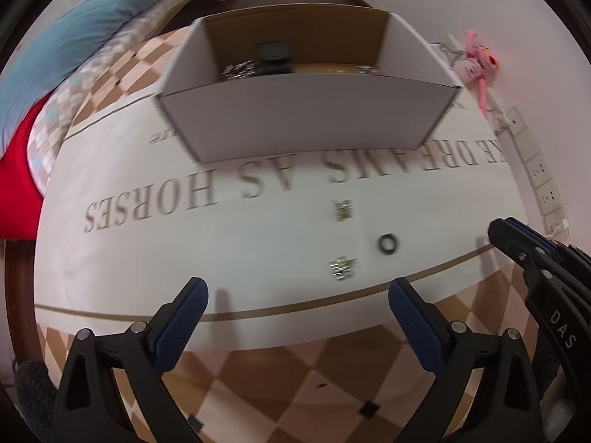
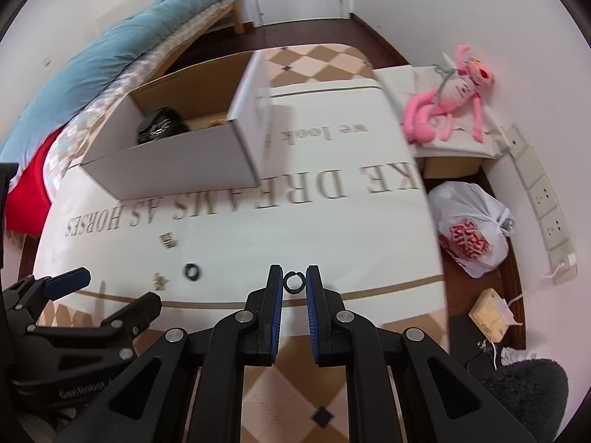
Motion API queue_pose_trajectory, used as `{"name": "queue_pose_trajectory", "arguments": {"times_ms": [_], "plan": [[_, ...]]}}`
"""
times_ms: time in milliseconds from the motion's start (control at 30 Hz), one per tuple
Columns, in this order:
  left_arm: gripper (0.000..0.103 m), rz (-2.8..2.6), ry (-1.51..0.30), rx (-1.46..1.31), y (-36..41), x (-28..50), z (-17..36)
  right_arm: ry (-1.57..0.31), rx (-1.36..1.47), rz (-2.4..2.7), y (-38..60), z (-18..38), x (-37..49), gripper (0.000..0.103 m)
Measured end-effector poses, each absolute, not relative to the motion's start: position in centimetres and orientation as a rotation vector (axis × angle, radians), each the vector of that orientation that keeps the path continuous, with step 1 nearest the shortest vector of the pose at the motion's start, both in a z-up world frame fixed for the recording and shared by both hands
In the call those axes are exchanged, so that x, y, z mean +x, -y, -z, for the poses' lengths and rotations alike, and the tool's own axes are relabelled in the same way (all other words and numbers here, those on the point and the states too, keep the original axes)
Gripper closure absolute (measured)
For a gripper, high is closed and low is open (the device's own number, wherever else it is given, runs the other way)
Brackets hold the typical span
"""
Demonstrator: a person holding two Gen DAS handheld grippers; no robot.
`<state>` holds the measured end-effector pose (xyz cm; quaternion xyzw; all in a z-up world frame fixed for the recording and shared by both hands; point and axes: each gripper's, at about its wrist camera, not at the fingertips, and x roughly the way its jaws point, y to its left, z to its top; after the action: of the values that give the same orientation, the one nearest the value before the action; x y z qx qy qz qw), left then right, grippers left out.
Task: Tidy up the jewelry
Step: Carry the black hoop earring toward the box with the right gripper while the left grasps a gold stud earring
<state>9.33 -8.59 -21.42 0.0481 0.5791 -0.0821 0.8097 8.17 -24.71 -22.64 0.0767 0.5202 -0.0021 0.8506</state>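
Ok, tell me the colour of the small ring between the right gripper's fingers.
Black ring; right wrist view shows it best.

White walls (image 2: 461, 7), dark wood floor (image 2: 266, 37), bed (image 2: 122, 55), checkered rug (image 2: 314, 59)

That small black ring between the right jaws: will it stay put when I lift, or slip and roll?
The black ring is thin and round, so it would probably roll if dropped on the smooth mat. It looks stiff and very light. The right gripper holds it only at the very tips of the jaws, so it may twist or pop out; lift slowly.
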Motion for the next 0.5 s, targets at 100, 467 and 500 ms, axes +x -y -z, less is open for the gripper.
{"name": "queue_pose_trajectory", "arguments": {"times_ms": [100,467,500], "plan": [[0.026,0.2,-1.235,0.124,9.9,9.3,21.4,-1.101,0.172,0.025,25.8,22.9,8.2,0.09],[0.094,0.252,-1.228,0.174,10.9,10.7,22.0,-1.105,0.194,0.041,26.1,23.4,8.4,0.09],[0.095,0.254,-1.226,0.174,11.0,10.7,22.1,-1.104,0.198,0.045,26.2,23.4,8.4,0.09]]}}
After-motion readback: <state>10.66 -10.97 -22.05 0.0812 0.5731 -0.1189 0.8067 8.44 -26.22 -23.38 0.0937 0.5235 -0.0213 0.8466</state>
